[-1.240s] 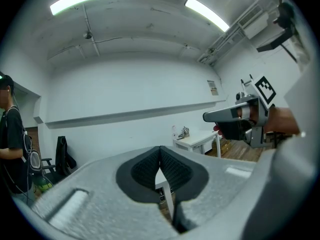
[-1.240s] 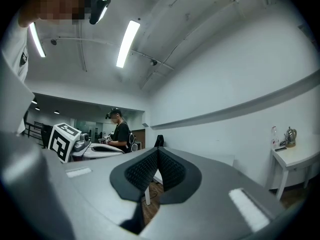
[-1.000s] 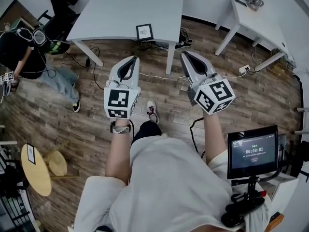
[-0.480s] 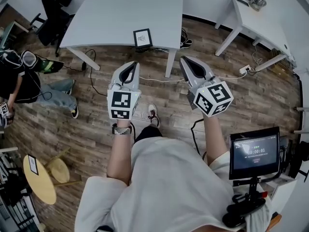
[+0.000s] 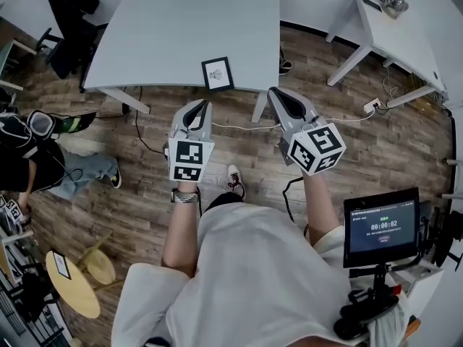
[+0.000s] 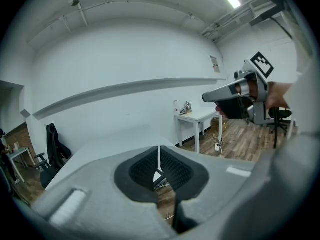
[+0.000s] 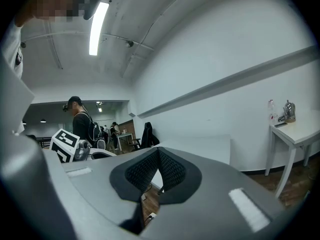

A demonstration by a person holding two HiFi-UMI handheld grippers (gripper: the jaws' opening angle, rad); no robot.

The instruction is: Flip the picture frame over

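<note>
One frame (image 5: 218,74) is sitting near the front edge of the table (image 5: 166,27). The left gripper (image 5: 198,107) and right gripper (image 5: 278,95) are hovering just short of it, both clenched on nothing.

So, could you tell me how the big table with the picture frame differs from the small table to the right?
The big table is far broader than the small table. The big table carries a picture frame near its front edge; the small table carries a metallic object at its far end. The big table lies straight ahead; the small table sits angled. Both are pale.
</note>
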